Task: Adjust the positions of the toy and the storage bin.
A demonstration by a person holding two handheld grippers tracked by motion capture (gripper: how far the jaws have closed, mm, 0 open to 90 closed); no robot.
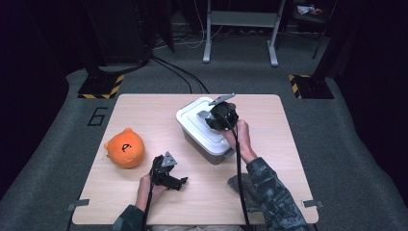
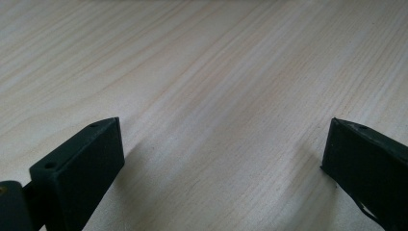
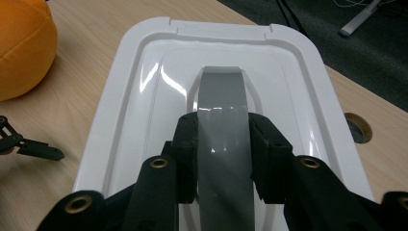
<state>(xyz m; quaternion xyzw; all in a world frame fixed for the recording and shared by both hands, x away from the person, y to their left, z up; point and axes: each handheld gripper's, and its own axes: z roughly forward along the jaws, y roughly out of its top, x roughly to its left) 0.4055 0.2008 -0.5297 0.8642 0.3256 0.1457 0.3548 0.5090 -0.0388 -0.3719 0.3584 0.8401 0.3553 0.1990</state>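
Gripping the grey handle [image 3: 222, 125] of the white lid [image 3: 144, 62], the right gripper [image 3: 222, 137] has its two black jaws pressed on both sides of this handle, so they stand only as wide as the handle itself. In the right gripper view the handle runs straight up between the jaws toward 12 o'clock, and the lid spreads around it on all sides. The lid sits on a box [image 1: 204, 148] with a greyish wall, which stands near the middle of the wooden table [image 1: 144, 110], a little toward the far right part. In the high view the right gripper [image 1: 217, 117] is on top of the lid [image 1: 188, 115], and the person's right hand [image 1: 242, 139] holds it from the 5 o'clock side, with a camouflage sleeve [image 1: 272, 192] behind.

From the box, at about 8 o'clock, the left gripper [image 1: 168, 175] rests low over the table near the front edge, held by the left hand [image 1: 146, 190]. Its jaws are wide apart and nothing is between them; the left gripper view shows bare wood [image 2: 216, 96] under them.

At about 10 o'clock from the left gripper, an orange plush toy [image 1: 125, 148] lies on the table, well apart from the box. In the right gripper view this toy [image 3: 24, 48] is at the upper left corner.
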